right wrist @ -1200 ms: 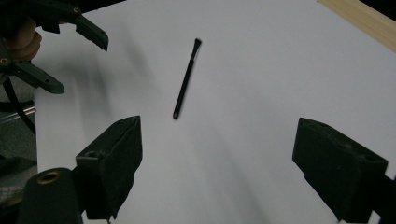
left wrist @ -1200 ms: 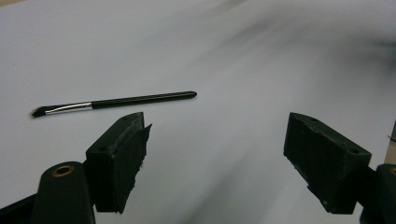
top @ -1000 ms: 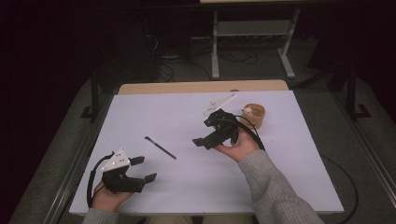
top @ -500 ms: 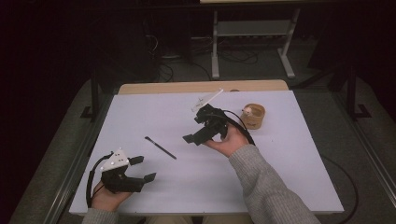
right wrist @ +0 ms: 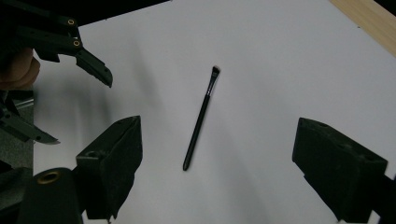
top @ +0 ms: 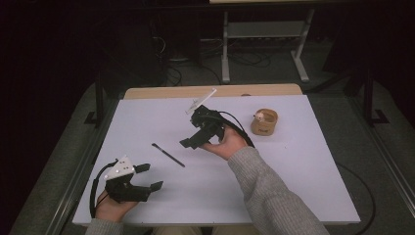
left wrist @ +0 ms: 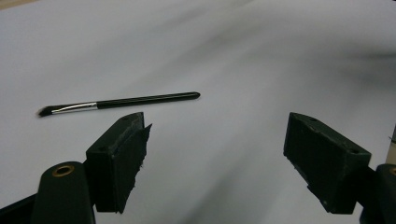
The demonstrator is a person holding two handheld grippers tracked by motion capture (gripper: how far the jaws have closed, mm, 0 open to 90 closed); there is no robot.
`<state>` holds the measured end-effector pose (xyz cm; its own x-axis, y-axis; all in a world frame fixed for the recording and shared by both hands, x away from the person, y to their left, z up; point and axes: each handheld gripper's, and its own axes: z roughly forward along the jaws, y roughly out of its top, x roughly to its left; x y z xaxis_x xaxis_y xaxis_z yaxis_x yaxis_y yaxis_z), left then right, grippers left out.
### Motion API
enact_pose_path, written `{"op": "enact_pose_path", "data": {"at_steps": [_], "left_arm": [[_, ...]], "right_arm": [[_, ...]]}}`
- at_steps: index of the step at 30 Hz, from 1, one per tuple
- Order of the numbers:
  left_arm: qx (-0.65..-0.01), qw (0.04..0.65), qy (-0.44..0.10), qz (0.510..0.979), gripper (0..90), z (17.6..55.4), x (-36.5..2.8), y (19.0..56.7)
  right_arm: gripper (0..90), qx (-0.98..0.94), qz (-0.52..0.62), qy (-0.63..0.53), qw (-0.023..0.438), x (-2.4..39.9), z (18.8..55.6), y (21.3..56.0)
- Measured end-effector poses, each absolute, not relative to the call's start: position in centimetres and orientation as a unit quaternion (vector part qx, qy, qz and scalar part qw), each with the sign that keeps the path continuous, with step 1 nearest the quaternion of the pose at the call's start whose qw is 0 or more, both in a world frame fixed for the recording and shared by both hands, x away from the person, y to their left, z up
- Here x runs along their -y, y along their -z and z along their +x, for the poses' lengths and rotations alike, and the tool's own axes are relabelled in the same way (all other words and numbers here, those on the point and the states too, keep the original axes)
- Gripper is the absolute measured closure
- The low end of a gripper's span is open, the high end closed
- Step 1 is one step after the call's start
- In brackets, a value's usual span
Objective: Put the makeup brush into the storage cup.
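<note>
**Right gripper lining up on the brush**

High view has my right gripper raised at mid-tabletop, fingers wide apart and empty, aimed toward 8 o'clock at the makeup brush lying flat just beyond. I judge that tilt is for a straight pick. My left gripper rests at 7 o'clock, likewise spread, holding nothing. A wooden cup stands at 2 o'clock. I can read no writing anywhere.

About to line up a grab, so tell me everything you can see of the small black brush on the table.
The brush is thin and straight: a glossy black handle, a short silver ferrule, then a small dark angled tip. It lies flat on the white table, alone and untouched. In the high view it sits between the two hands, tip towards the far left. The right tongs are open and aimed at it from above; the left tongs are open beside it, apart from it.
</note>
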<state>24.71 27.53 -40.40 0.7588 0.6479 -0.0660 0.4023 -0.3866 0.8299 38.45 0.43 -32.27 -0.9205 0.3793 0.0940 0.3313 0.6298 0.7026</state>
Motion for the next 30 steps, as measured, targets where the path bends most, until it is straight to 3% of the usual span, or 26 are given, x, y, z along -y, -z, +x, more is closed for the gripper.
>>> {"op": "enact_pose_path", "data": {"at_steps": [30], "left_arm": [[-0.324,0.451,-0.137,0.82,20.8,24.8,-27.9,40.5]], "right_arm": [[24.0,-0.917,0.202,-0.343,0.012,-7.5,41.3,34.4]]}}
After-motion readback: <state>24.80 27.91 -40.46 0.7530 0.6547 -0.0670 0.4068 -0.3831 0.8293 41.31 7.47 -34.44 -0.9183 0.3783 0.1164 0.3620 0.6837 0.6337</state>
